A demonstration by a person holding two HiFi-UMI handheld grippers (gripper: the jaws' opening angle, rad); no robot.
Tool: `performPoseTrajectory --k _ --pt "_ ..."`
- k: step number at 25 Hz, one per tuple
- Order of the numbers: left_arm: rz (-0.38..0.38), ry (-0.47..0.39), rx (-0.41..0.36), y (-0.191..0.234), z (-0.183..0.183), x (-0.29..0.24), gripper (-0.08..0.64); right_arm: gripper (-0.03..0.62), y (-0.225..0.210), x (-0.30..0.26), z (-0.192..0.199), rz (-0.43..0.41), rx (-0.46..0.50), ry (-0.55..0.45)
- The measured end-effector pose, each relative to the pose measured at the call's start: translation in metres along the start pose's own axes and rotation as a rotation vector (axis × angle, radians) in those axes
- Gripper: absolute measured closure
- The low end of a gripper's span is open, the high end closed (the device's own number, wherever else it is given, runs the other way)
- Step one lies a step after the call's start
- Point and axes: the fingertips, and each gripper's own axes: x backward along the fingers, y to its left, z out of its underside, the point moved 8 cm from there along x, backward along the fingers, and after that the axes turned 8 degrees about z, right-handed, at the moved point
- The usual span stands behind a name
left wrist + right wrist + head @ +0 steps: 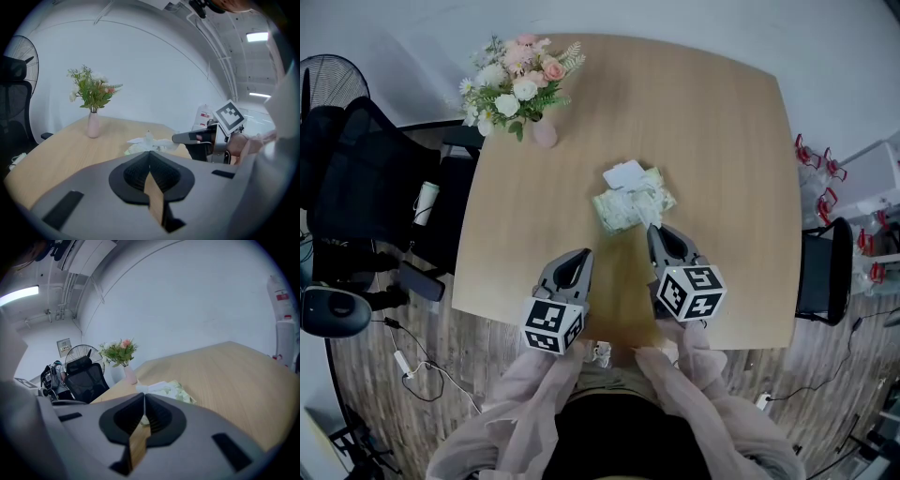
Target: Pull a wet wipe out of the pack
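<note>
1. The right gripper (657, 231) had its fingers (159, 416) pressed together on nothing. The tips sat just short of the pack (633, 204) on the person's side, tilted down toward it. It seemed placed to reach the pack's opening, though the fingers would have to part before pinching anything.
2. The left gripper (578, 255) was likewise closed and empty, and farther from the pack than the right one. It looked to be kept in reserve, perhaps to steady the pack during the pull.
3. The pack, crumpled green and white, lay flat near the middle of the counter (712, 141).
   - A white tuft (148, 137) stood up from its top, probably a wipe poking out where fingers could take it.
   - A white flap (624, 173) lay at the pack's far edge; whether it was a lid or a sheet was unclear.
   - No wipe lay clearly free of the pack, so the pull seemed not yet done.
4. The counter was pale wood with rounded corners. Well beyond the pack, near a far corner, a pink vase (544, 132) held flowers (514, 82).
5. Past that corner stood a black mesh chair (366, 178) and a fan (333, 84). The floor (366, 375) was wood plank, strewn with cables.
</note>
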Motion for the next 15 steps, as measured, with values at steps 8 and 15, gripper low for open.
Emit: performPoseTrajectory --k 8,15 --pt "0.003 0.004 -0.011 -0.008 0.005 0.009 0.548 0.578 -0.001 0.017 0.008 0.016 -0.01 -0.007" --pt "0.017 -0.002 -0.028 -0.018 0.006 0.011 0.548 0.578 -0.006 0.03 0.009 0.036 -0.012 -0.021"
